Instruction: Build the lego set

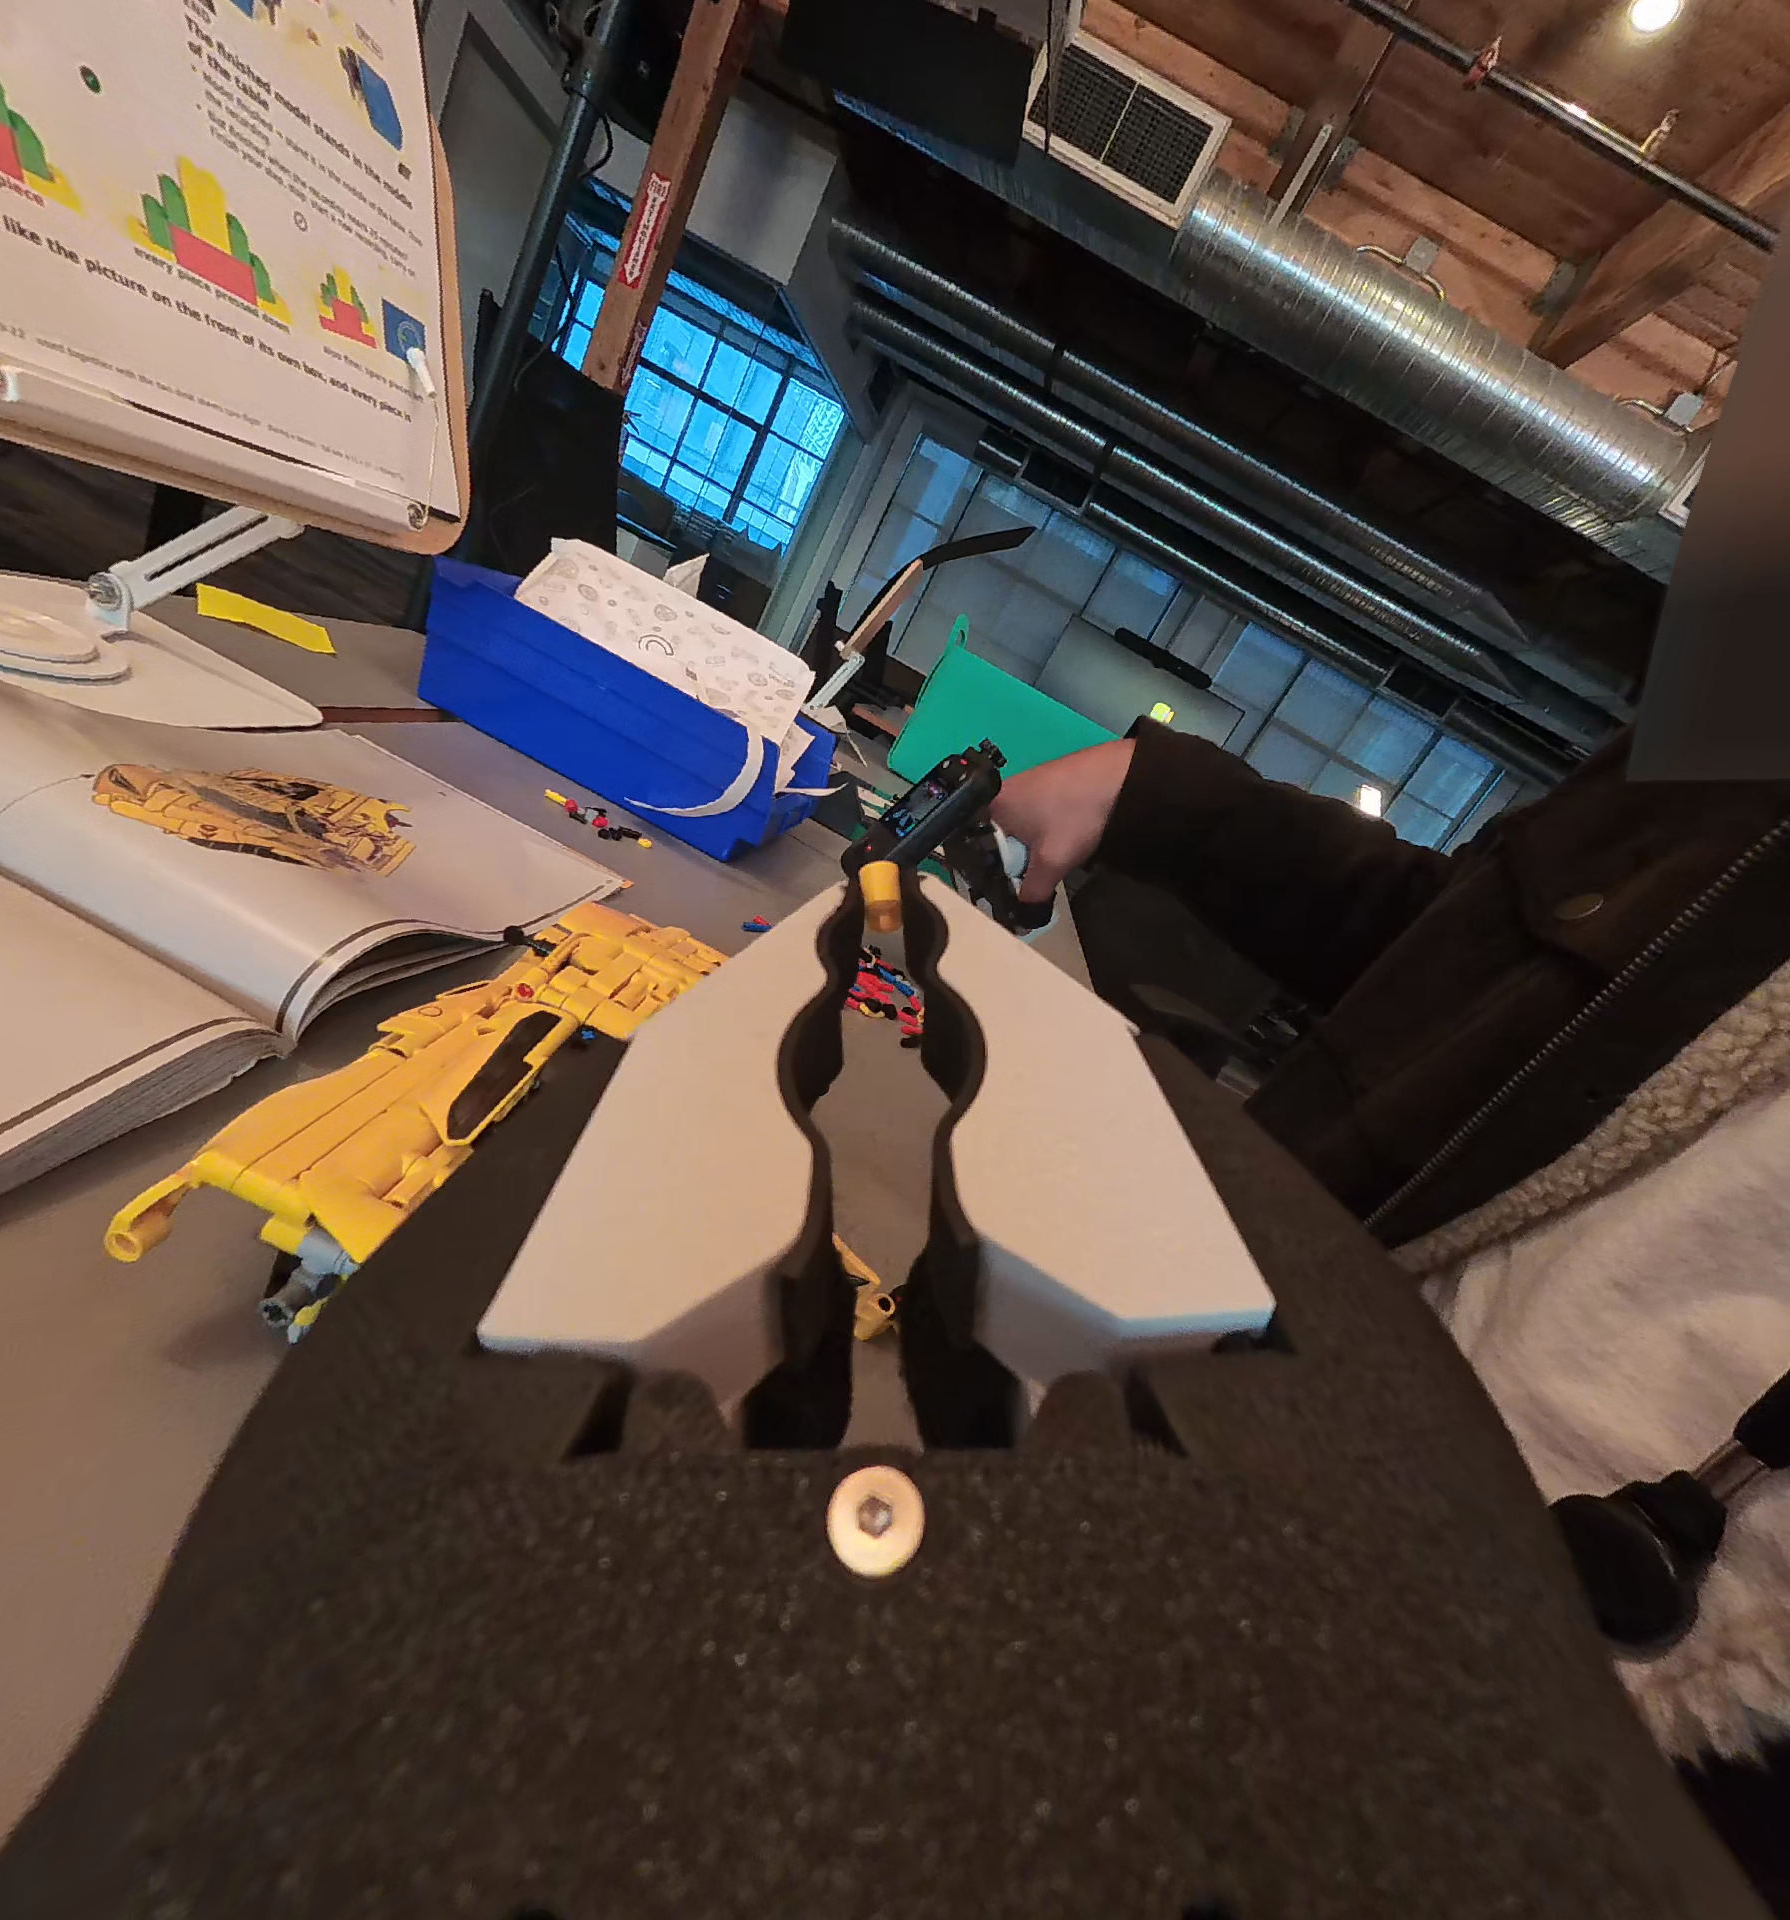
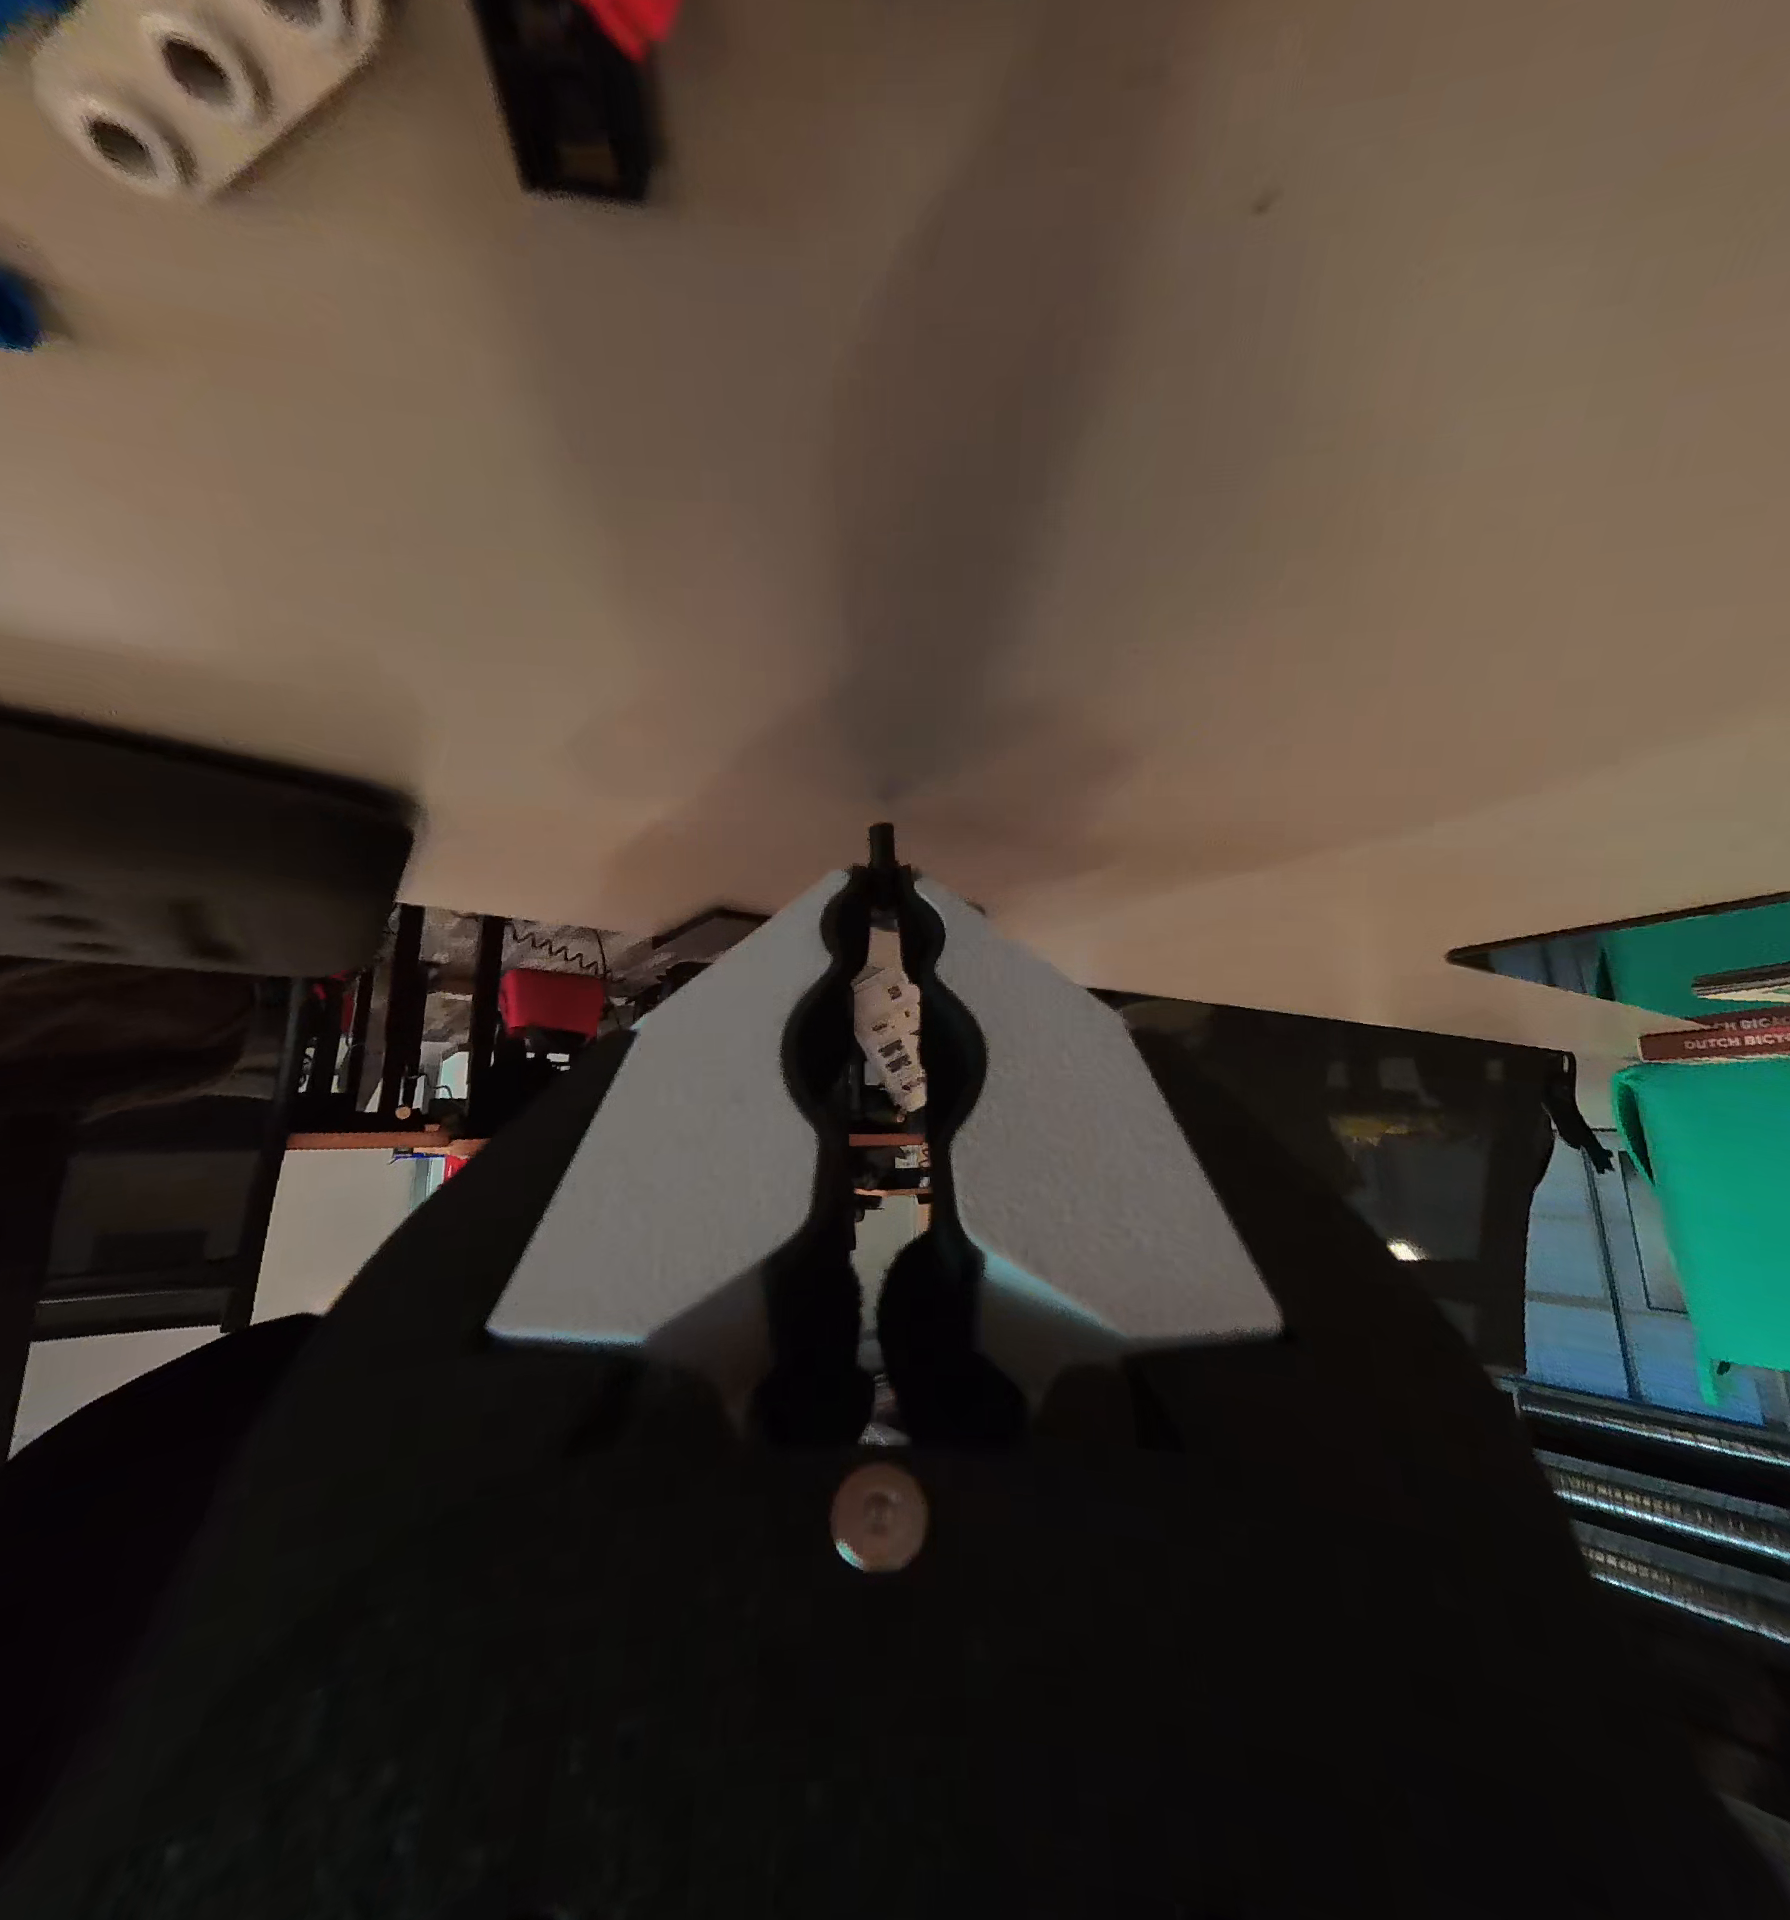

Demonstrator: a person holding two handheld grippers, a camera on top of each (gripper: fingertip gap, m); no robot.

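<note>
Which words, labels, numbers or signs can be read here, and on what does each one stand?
I do not copy writing; these things bear it:
Printed sheet on the stand: black lines, readable.
Red-and-white sticker on the wooden beam: too small.
Red book on the green bin: white letters, readable.
White tag, right wrist view: blurred.

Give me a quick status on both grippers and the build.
Left gripper shut on small yellow piece. Right gripper shut on small black pin, near table. Yellow model on table, untouched. Nothing blocking.
</note>
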